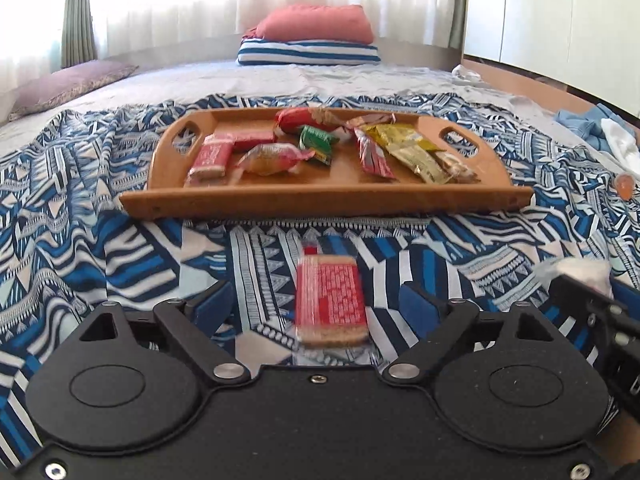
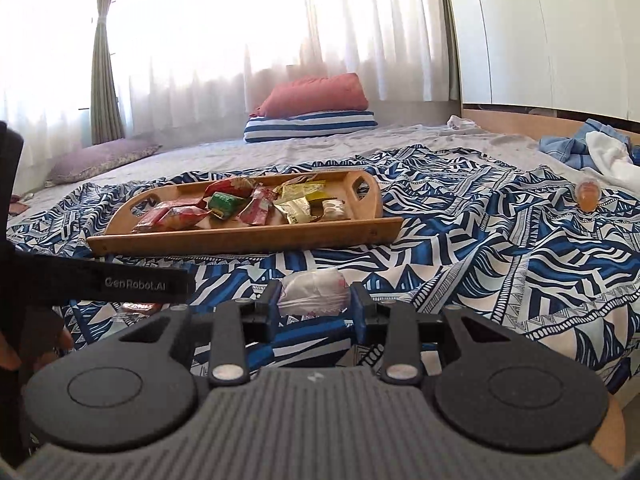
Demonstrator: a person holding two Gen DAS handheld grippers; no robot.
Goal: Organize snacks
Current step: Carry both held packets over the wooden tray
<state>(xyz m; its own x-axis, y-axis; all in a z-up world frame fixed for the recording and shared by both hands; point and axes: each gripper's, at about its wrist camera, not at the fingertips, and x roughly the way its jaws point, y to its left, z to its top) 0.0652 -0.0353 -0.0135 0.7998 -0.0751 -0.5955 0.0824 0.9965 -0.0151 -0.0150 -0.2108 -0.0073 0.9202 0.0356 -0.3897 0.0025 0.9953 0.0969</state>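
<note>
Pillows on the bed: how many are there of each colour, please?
Red pillow: 1
Blue-and-white striped pillow: 1
Purple pillow: 1
Total: 3

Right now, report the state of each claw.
Left claw: open, red wrapped biscuit pack lying loose between its fingers.
Right claw: shut on white plastic-wrapped snack.
</note>
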